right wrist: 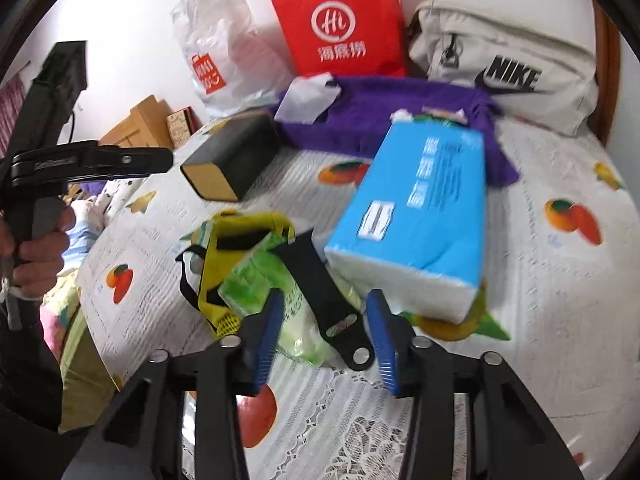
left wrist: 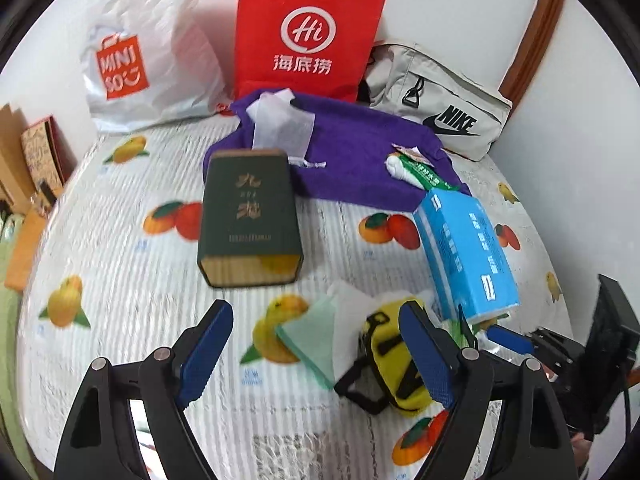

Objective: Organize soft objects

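Observation:
My left gripper hangs open and wide over the fruit-print bedspread. Below its gap lie a pale green folded cloth and a yellow pouch with black straps. My right gripper stands open, narrower, with the pouch's black strap and a green plastic packet between its fingers; I see no pad pressing on them. A blue tissue pack lies just beyond. A purple towel and a dark green box lie farther back.
Against the wall stand a red paper bag, a white shopping bag and a beige Nike bag. Cardboard boxes sit beyond the bed's left edge. A hand holds the left gripper's handle.

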The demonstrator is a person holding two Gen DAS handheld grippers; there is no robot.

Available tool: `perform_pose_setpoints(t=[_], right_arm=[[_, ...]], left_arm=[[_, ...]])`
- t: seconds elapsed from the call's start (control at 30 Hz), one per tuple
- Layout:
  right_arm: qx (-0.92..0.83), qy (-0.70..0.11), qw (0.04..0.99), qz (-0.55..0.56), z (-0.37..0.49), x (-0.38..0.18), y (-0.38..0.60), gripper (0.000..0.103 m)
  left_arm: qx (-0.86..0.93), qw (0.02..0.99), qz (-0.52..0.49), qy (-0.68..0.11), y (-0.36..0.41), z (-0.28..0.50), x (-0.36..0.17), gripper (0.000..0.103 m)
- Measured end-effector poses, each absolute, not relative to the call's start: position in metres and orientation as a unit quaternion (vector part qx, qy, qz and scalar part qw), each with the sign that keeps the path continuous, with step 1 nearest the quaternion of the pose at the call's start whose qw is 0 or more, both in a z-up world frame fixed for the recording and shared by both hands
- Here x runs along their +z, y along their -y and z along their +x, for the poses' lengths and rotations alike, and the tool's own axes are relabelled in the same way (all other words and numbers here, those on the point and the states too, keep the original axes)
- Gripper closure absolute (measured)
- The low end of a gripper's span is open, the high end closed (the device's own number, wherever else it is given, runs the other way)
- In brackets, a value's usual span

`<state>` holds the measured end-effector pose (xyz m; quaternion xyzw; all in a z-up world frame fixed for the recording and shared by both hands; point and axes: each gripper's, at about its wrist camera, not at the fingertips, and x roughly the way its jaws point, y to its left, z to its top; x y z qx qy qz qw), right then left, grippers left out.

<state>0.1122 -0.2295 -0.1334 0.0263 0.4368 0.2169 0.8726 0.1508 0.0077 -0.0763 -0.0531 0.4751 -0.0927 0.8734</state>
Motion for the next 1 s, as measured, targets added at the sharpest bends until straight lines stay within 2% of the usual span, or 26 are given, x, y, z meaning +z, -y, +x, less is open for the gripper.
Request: perform_pose_setpoints(t=[0.2,0.27,0.37,0.5,0.7,1.0], right_arm=[[0.24,-0.438,0.866,0.034,0.12,-0.149,0.227,0.061],[0.246,-0.433,0.867,0.036,0.122,-0.15,0.225,0.065],[0.249,-0.431,0.866,0.038,0.122,-0.151,0.223,0.09],[0.265,-0.432,0.859,0.066,0.116,-0.144,0.225,0.096],[0.248,-0.435,0.864,0.052,0.112,-0.141,0.219,0.096],[0.176,-0.441,0.879,-0.04,0.118,-0.136,0.203,0.094]], left_arm=[[-0.083,0.864,-0.058,-0.493,-0.007,0.142,-0.091,0.019],[-0.083,0.862,-0.058,-0.497,-0.006,0.142,-0.094,0.019],[-0.083,0.858,-0.06,-0.504,-0.004,0.142,-0.098,0.019],[-0.09,0.857,-0.061,-0.503,-0.002,0.141,-0.101,0.019],[-0.096,0.855,-0.066,-0.505,-0.007,0.136,-0.106,0.019],[-0.093,0.85,-0.082,-0.512,-0.026,0.129,-0.115,0.019]])
